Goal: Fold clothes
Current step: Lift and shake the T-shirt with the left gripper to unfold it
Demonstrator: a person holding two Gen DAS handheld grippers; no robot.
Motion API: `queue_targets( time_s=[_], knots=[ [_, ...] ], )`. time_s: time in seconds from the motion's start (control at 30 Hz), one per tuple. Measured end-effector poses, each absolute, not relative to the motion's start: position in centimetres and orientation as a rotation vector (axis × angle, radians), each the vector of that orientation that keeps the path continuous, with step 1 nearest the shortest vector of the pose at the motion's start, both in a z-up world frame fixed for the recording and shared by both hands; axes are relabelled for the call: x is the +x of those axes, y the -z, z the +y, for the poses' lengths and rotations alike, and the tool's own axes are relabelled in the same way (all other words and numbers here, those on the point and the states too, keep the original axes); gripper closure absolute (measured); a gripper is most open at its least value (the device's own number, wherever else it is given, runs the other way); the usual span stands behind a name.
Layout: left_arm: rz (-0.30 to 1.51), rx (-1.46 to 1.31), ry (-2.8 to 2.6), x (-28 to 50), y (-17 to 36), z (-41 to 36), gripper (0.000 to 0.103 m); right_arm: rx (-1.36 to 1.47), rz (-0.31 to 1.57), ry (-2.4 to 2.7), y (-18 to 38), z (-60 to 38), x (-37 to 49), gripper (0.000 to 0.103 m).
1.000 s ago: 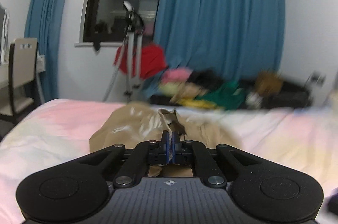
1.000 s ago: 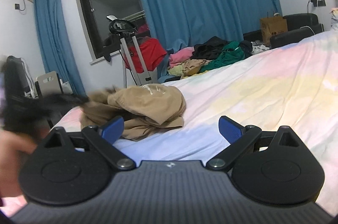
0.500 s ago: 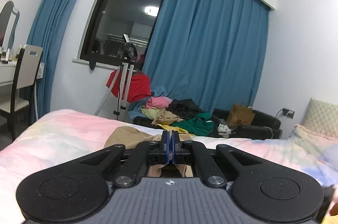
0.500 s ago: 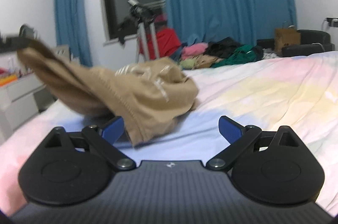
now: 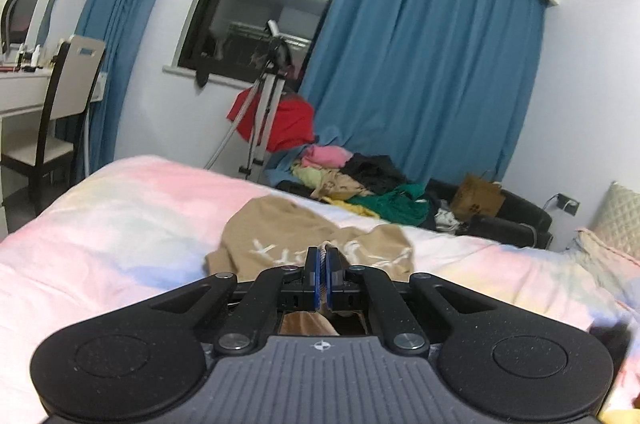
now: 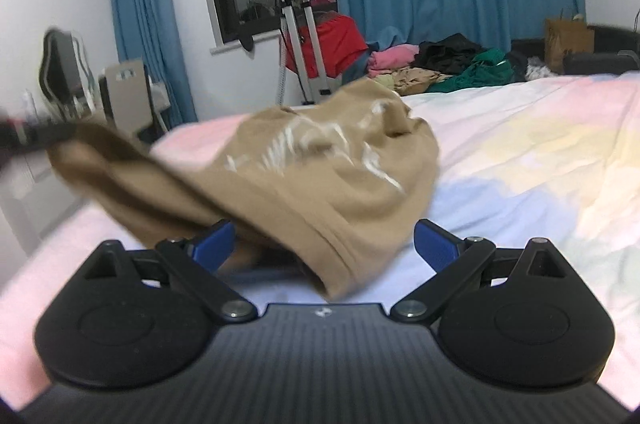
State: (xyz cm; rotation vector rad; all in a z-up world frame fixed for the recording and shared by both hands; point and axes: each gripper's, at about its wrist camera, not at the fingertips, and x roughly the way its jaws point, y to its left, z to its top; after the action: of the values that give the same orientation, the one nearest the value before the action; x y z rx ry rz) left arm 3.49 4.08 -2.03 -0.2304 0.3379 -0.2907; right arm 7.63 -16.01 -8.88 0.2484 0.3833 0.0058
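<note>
Since the earlier frames, the tan garment (image 5: 316, 244) has been drawn out from a bunched heap and now lies nearer both cameras, with white lettering showing on its front. Left wrist view: the left hand-held gripper (image 5: 322, 280) has its blue pads pressed fully together, pinching a fold of the tan cloth, part of which shows below the jaws through the gap in the housing. Most of the garment lies just ahead on the bed (image 5: 120, 224), which carries a pastel pink, yellow and blue cover. Behind the bed are a tripod (image 5: 256, 120) with a red cloth (image 5: 288, 124) hung beside it, a pile of clothes (image 5: 360, 184), blue curtains (image 5: 424, 76) and a dark window (image 5: 264, 4). A chair (image 5: 64, 104) stands at the far left. Right wrist view: the right hand-held gripper (image 6: 324, 248) stands wide open, its blue pads well apart and pressing on nothing. The garment's hem hangs between and just ahead of the fingers; contact with the left pad cannot be judged. One end of the cloth is stretched up towards the left edge, where a blurred dark shape holds it; the image there is too smeared to identify more.
</note>
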Motion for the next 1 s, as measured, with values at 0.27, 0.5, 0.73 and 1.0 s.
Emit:
queue_targets(
  time_s=[0.27, 0.5, 0.73, 1.0],
  knots=[
    [0.390, -0.277, 0.303, 6.1, 4.5, 5.5, 0.100, 0.244, 0.445, -0.062, 9.2, -13.6, 11.7, 0.005],
    [0.334, -0.347, 0.271, 6.1, 4.2, 5.8, 0.101, 0.502, 0.470, 0.215, 11.0, -20.2, 10.8, 0.005],
    [0.188, -0.348, 0.281, 3.5, 2.2, 5.3, 0.101, 0.631, 0.417, 0.345, 10.2, -23.2, 8.2, 0.006],
    [0.067, -0.361, 0.312, 0.3, -0.9, 5.0, 0.101, 0.436, 0.196, 0.386, 5.9, -24.4, 4.9, 0.006]
  ],
)
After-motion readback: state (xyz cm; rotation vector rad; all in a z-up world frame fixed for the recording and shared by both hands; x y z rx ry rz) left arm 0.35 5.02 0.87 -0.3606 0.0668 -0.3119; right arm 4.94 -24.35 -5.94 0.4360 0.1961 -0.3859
